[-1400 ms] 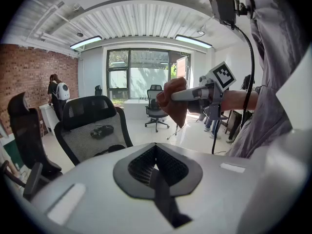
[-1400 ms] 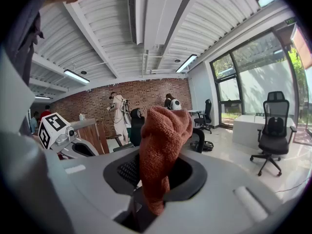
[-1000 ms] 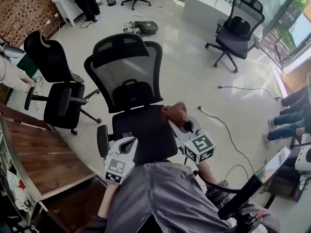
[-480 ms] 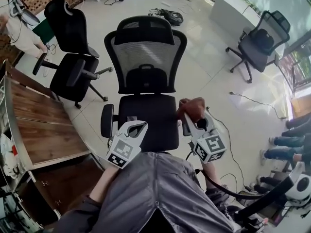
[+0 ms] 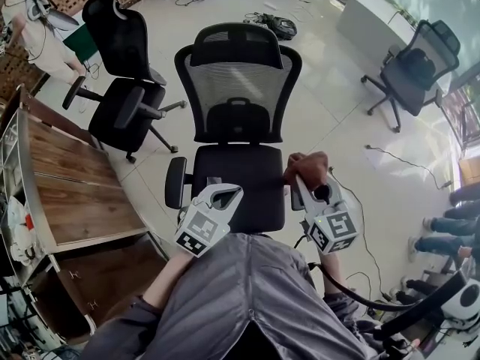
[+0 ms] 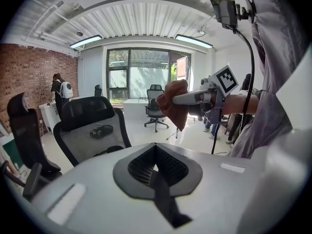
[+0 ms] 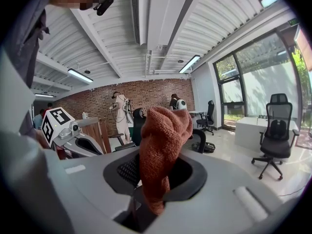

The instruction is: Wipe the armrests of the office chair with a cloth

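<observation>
The right tongs [image 5: 306,182] are clamped shut on a rust-orange cloth [image 5: 307,167], which bunches up out of the jaws. The left tongs [image 5: 223,195] are closed, with nothing between them. Both hang over the front of a black office chair [image 5: 238,88] with a mesh back. The cloth is at the right armrest [image 5: 292,199]; whether it touches is unclear. The left armrest [image 5: 175,182] lies just beside the left tongs. A wooden desk [image 5: 67,193] stands to the left on a pale floor [image 5: 315,118].
</observation>
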The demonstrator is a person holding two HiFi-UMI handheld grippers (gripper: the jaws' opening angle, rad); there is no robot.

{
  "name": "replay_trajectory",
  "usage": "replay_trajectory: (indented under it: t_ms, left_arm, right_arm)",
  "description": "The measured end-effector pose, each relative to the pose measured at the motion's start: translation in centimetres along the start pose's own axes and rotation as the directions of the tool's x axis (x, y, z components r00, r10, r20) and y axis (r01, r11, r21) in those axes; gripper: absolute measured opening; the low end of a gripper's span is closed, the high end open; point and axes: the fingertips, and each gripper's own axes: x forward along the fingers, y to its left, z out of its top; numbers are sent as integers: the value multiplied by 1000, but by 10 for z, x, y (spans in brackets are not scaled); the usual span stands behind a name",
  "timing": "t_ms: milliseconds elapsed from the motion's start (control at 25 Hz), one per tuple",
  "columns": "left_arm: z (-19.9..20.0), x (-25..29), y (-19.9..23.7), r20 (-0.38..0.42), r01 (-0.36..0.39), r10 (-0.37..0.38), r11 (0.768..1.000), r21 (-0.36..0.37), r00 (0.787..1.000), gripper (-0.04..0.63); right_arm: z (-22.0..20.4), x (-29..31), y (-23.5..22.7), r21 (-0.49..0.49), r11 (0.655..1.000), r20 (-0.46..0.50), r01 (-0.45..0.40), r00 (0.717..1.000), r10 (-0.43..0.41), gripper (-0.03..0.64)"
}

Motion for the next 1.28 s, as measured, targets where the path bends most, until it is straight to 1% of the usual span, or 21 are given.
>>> replay_trajectory:
  t_ms: [360,1120,1280]
  left_arm:
    - [0,2,-9,-6,-6,6,1000,-5,1000,11]
    - [4,11,-23,-8,-69,69,997,-32,998,11]
    - [2,11,-25,-17,-88,87,995,-55,996,11]
  right_arm:
    - [-5,-8,-5,7,1000,0,-3,1000,3,95]
    - [-10,-16,-24,2,999,11,-47,999,47,95]
    - [-14,-15,-26,9,998,5,-66,998,65,95]
